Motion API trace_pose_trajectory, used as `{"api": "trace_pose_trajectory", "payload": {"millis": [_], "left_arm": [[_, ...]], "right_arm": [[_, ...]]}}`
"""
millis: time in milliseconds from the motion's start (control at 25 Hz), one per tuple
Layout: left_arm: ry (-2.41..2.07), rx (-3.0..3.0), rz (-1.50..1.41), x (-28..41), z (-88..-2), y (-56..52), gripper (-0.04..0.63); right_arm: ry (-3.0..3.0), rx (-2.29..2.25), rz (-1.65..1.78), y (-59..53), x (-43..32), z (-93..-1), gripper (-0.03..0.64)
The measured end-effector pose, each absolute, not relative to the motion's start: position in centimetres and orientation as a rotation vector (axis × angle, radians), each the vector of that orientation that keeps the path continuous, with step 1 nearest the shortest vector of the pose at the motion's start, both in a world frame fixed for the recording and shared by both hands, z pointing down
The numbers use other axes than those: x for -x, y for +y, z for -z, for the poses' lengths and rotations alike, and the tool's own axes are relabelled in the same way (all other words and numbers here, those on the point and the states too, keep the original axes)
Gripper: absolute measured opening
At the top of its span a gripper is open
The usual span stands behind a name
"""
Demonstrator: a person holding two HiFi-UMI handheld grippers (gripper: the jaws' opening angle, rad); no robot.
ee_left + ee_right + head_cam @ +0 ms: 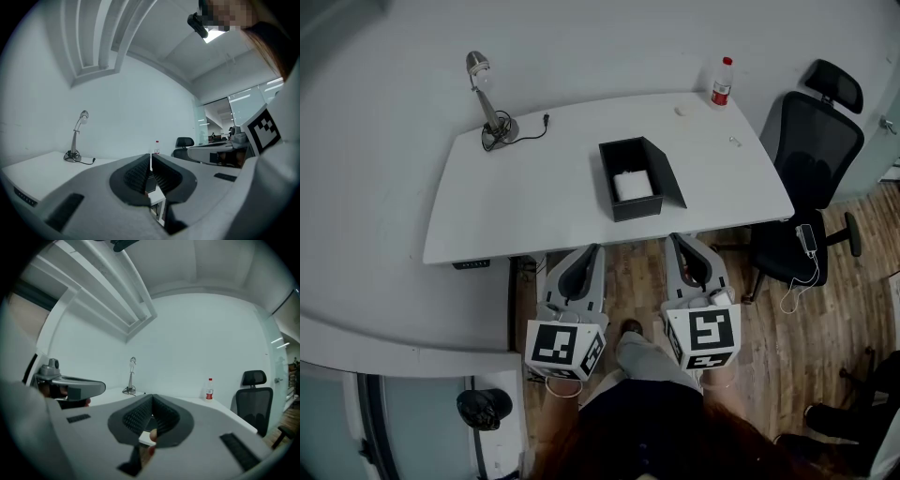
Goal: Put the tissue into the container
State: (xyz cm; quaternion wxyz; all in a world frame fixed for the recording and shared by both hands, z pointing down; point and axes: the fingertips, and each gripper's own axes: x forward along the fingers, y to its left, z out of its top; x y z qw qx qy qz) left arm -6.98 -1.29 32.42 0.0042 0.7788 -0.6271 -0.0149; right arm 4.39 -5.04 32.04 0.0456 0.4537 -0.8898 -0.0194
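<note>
Nearest: the person's legs, then the marker cubes on the two grippers, held low in front of the body.
Left gripper: jaws pressed together, nothing between them; it points level toward the table and stops short of its near edge.
Right gripper: jaws also pressed together and empty, beside the left one and likewise off the table.
Tissue: a white wad lying inside the black container, which stands open near the table's front edge, between the lines of the two grippers.
Step in hand: the task looks done, so only a clean finish is left.
Doing it well: keep both grippers level and clear of the table edge, so nothing nudges the container. Check from above that the tissue sits fully below the rim; if a corner pokes out, tuck it in with one closed tip.
Writing: none readable. The cubes bear only black-and-white square patterns. The bottle at the far edge has a red label too small to read.
</note>
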Motion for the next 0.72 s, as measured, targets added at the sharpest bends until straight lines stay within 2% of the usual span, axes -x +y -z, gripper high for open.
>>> {"api": "trace_pose_trajectory", "payload": {"millis": [720], "left_arm": [[-2.040, -2.413, 0.078, 2.8, -31.9, 4.9, 0.034]], "right_arm": [[-2.751, -1.323, 0.159, 1.0, -8.4, -31.0, 0.020]]}}
